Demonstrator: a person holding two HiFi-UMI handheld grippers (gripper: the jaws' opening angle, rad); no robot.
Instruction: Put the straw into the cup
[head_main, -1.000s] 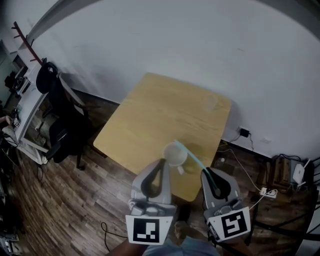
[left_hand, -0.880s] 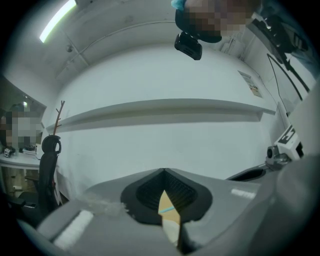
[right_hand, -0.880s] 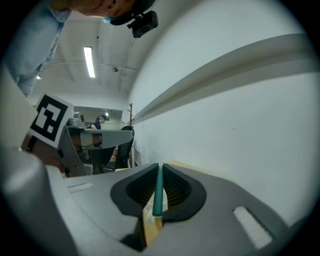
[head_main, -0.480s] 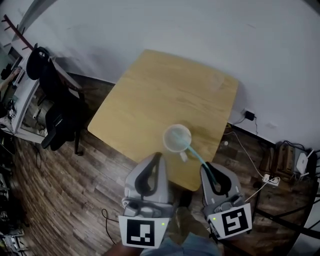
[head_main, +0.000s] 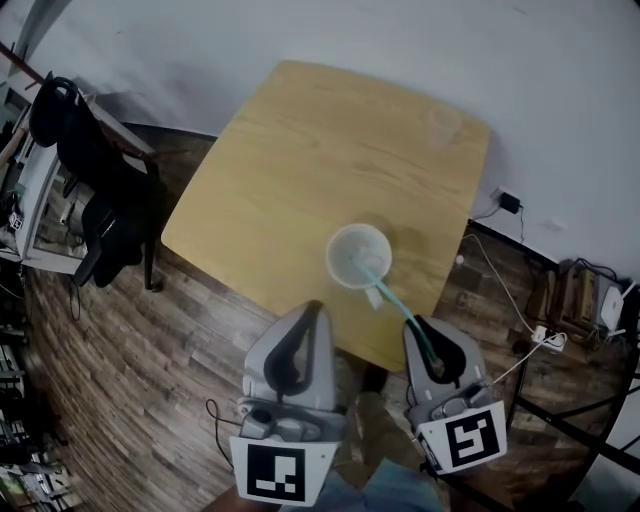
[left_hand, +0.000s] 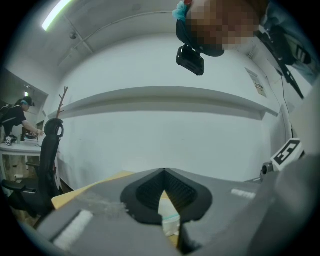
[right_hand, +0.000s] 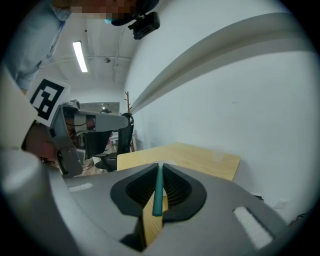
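The teal straw (head_main: 392, 300) slants with its far end right at the mouth of the cup (head_main: 334, 262), which sits near the front edge of the table (head_main: 300, 170). I'd call this mid-insertion, and next it wants lowering in and letting go. The right hand-held gripper (head_main: 426, 335) is clamped on the straw's near end, clear in the right gripper view, but only the head view shows the tip meeting the cup. The left hand-held gripper (head_main: 313, 312) hangs nearby, jaws together on nothing.
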